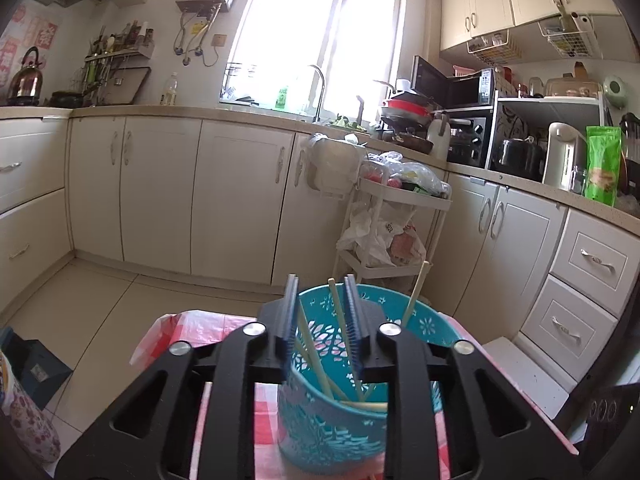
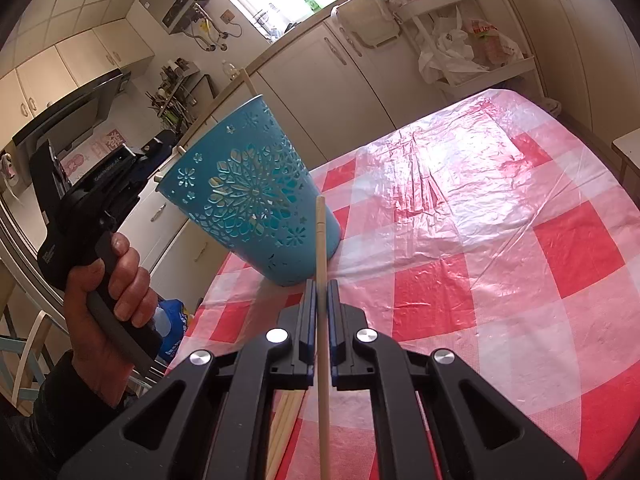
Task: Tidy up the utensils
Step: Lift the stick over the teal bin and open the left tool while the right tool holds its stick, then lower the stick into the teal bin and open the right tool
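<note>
Our right gripper (image 2: 319, 288) has its jaws pressed together on a single pale chopstick (image 2: 321, 248), which runs up between the blue pads and points toward the foot of the teal holder (image 2: 248, 188). Its tip shows in front of the holder's lower wall; whether it touches the wall we cannot tell. Below the right gripper, a small bundle of loose chopsticks (image 2: 285, 420) lies on the table (image 2: 520, 240), half hidden by the gripper's black frame.

Our left gripper (image 1: 320, 320) has its jaws spread a little above the holder's mouth, with one of the chopsticks in the holder (image 1: 338, 312) standing between the pads and neither pad pressing on it. More pale sticks lean inside the holder (image 1: 428, 324), one of them poking out past the far rim (image 1: 416, 292).

In the right wrist view, the left hand (image 2: 116, 280) grips the left gripper's handle beside the holder. The holder is a teal perforated cup with a flower pattern, standing near the table's edge on the red and white check cloth under clear plastic.
</note>
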A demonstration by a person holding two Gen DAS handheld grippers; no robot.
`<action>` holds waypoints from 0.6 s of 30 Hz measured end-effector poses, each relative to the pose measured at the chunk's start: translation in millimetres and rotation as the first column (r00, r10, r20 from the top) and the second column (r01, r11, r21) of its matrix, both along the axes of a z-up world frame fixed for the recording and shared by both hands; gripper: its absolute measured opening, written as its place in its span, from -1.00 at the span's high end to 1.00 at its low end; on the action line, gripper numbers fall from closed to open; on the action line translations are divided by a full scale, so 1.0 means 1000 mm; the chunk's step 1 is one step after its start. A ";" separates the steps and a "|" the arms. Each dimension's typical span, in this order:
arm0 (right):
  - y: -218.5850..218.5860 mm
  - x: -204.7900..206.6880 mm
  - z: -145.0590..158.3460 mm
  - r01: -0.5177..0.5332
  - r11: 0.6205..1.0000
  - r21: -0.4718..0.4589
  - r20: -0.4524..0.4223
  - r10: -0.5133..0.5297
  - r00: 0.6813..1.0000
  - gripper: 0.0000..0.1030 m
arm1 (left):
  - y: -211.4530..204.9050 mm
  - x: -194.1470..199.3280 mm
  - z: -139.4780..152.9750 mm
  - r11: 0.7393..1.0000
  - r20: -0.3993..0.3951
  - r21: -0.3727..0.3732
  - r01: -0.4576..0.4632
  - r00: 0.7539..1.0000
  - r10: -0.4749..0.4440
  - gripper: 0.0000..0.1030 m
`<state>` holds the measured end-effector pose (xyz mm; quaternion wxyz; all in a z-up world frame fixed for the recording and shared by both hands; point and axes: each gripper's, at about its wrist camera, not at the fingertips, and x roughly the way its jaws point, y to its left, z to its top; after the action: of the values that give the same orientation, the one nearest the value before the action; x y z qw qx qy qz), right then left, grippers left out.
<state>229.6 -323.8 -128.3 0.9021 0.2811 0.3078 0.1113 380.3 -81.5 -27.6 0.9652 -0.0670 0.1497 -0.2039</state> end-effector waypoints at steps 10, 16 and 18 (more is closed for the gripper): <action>-0.005 -0.011 0.008 0.015 1.000 0.023 0.073 -0.016 0.997 0.88 | 0.063 -0.037 -0.042 0.966 -0.149 -0.171 -0.196 0.974 0.171 -0.09; -0.014 -0.019 0.013 0.030 0.996 0.089 0.123 -0.041 0.992 0.88 | 0.078 -0.034 -0.102 0.941 -0.358 -0.246 -0.231 0.924 0.133 -0.09; -0.013 -0.018 0.018 0.028 0.995 0.095 0.135 -0.041 0.990 0.88 | 0.078 -0.038 -0.106 0.940 -0.359 -0.255 -0.228 0.925 0.127 -0.09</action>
<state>211.5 -337.2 -110.7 0.9088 0.3196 0.2351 0.1289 342.5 -3.6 -133.9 0.9191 -0.2561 0.2742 -0.1201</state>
